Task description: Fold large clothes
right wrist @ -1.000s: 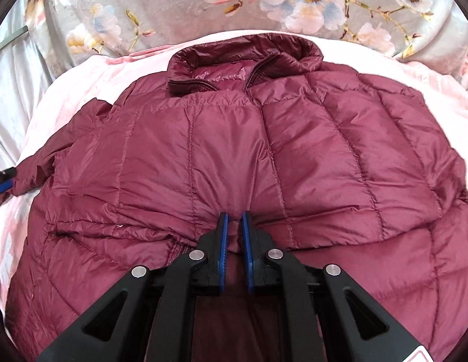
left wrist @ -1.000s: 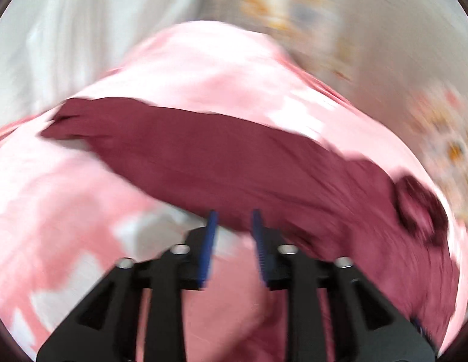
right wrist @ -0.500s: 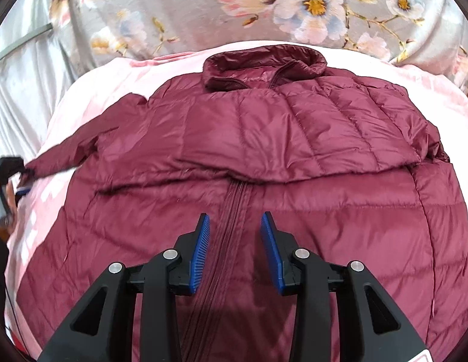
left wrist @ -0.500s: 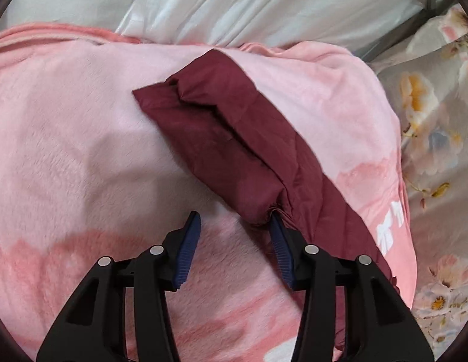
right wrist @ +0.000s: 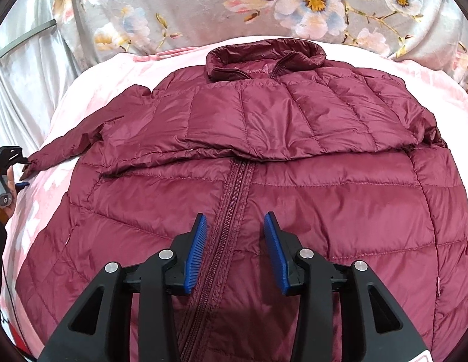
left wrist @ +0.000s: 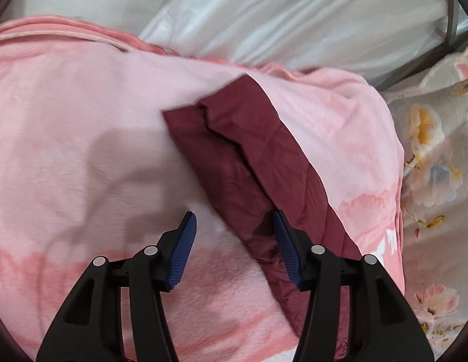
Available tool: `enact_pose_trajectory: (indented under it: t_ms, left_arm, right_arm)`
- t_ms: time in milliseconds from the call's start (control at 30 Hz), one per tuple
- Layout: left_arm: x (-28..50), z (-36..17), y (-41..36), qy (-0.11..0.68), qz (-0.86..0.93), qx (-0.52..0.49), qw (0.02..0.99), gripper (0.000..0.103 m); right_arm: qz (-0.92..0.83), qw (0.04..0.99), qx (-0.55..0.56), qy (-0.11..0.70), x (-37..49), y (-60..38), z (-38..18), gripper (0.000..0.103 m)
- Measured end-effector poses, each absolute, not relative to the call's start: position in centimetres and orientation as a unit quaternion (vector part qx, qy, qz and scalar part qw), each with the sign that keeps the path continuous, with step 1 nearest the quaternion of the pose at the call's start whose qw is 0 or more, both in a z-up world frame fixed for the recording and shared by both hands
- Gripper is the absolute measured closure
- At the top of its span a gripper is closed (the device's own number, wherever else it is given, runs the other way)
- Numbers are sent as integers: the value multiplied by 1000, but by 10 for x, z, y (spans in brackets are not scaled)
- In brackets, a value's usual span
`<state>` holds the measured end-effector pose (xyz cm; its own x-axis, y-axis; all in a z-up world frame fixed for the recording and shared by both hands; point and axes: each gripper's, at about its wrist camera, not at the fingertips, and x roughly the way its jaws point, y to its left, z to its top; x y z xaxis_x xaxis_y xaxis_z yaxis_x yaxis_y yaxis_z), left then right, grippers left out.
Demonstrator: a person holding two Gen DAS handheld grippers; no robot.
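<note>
Bare pink plush blanket point(left wrist: 83, 138) lies open left of the maroon quilted jacket sleeve point(left wrist: 249, 157). White satin bedding point(left wrist: 294, 21) and grey floral quilt point(right wrist: 179, 9) bound the far edges.

The sleeve point(left wrist: 252, 163), gripped a second ago by the left gripper point(left wrist: 234, 250), is now released and laid out flat on the pink blanket point(left wrist: 83, 126); those jaws are opening. The fold of the jacket point(right wrist: 294, 199) once pinched by the right gripper point(right wrist: 234, 253) is let go, its jaws opening astride the zipper point(right wrist: 234, 211).
</note>
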<state>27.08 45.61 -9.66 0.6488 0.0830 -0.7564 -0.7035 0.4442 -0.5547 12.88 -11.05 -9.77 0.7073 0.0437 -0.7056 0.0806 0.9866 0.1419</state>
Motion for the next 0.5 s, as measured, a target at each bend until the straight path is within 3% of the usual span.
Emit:
enact_pose_trajectory:
  t_ms: [33,67,100,267,500]
  left_arm:
    - [273,-96,454,336,247,-461,784,67]
    - [277,-94,452,337,237,-457,788,93]
    - [281,-89,447,341,228,-450,794,100]
    - [296,-24,382,313,178,-342,868,102]
    - [296,62,185,289,-10,-177,941,102]
  right_arm:
    - [-10,920,82,382,129,-111,-98,63]
    - [-10,921,83,381,128,-111,-98,63]
    - [-11,921,84,380,128,-111,-98,63]
    - [-10,924,88,373,125,-112,-96,63]
    - [-6,928,97,359,108,-120,-87,63]
